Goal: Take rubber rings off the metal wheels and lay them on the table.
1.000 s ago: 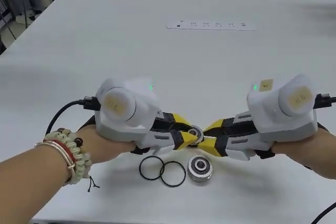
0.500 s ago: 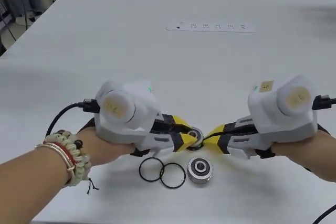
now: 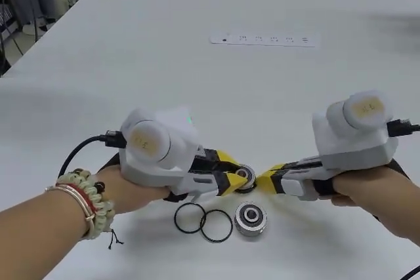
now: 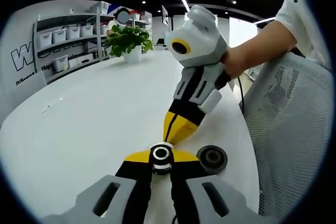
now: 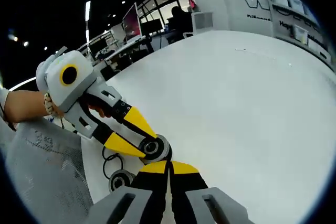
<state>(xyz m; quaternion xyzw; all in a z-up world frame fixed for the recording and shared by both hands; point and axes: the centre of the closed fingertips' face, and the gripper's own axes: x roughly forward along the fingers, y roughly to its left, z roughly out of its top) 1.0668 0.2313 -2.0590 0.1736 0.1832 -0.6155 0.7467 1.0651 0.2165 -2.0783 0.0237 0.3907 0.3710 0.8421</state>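
A small silver metal wheel [image 3: 244, 176] with a dark centre hole is held above the white table [image 3: 197, 96], pinched by its rim between the yellow-tipped jaws of the left gripper [image 4: 160, 161]. In the left gripper view its flat, holed face is turned back toward that camera, so its axle line runs roughly along the jaws. In the head view the face tilts upward.

The right gripper [image 5: 169, 167] has its yellow tips pressed together just beside this wheel. I cannot tell whether they pinch anything.

Below, a second metal wheel [image 3: 251, 218] lies flat on the table with its hole facing up. To its left, two thin black rubber rings [image 3: 203, 221] lie flat and touch each other.

Farther off lies a white power strip [image 3: 264, 39].
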